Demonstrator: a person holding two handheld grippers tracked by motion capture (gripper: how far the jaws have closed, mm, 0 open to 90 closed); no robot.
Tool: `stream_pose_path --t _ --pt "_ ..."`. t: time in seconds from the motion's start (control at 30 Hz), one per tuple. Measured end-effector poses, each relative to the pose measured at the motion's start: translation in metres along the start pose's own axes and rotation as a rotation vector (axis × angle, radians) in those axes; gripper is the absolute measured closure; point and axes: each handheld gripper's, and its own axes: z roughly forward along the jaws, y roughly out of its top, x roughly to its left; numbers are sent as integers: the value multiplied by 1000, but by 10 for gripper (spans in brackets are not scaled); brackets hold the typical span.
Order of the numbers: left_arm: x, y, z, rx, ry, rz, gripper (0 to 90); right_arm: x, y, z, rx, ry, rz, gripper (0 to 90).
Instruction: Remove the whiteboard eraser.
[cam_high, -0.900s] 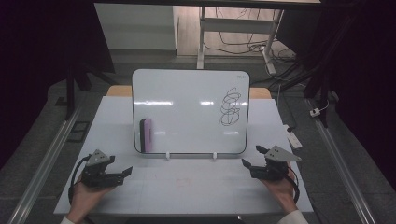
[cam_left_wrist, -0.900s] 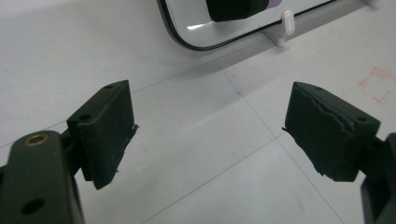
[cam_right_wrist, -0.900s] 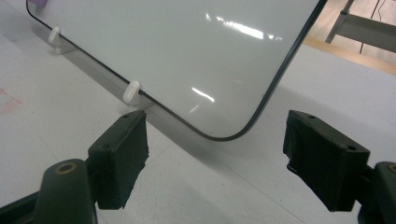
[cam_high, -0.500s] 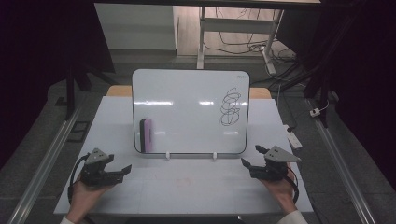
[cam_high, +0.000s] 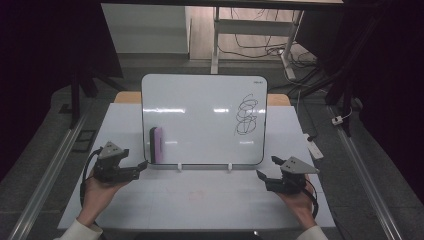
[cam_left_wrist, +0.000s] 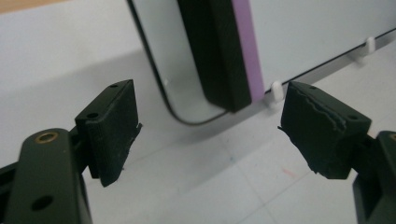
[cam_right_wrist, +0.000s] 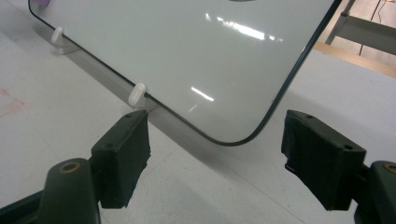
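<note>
Quietly poised at the whiteboard, both grippers empty

Right now the whiteboard (cam_high: 204, 120) stands propped upright on the white table (cam_high: 200, 200), resting on small white pegs (cam_right_wrist: 136, 94). A black scribble (cam_high: 246, 115) sits toward the board's right side; a purple-backed eraser (cam_high: 156, 144) clings to its lower left — upright, touching the surface. The left gripper (cam_high: 136, 167) hovers just beside the board's lower left corner, jaws spread wide, nothing between them, the eraser straight ahead of it. The right gripper (cam_high: 264, 177) waits near the board's lower right corner — jaws likewise parted and empty.
</note>
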Motion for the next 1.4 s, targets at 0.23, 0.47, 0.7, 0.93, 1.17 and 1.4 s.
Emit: stream_pose_path --t 0.23,0.47,0.7,0.93,1.17,1.4 --pt "-3 20 9 -17 -10 12 211 1 -1 1 6 -1 -2 231" --pt "-4 48 27 -44 0 17 238 2 -2 3 15 -5 -10 234" --pt "-3 54 40 -53 0 6 321 2 -3 4 17 -11 -14 234" --pt "-2 54 52 -49 33 -16 425 3 -3 3 14 -17 -16 234" --pt "-5 54 54 -52 39 -44 527 2 -4 4 21 -24 -16 232" --pt "-11 56 43 -57 24 -67 592 4 -2 0 -2 -30 -22 231"
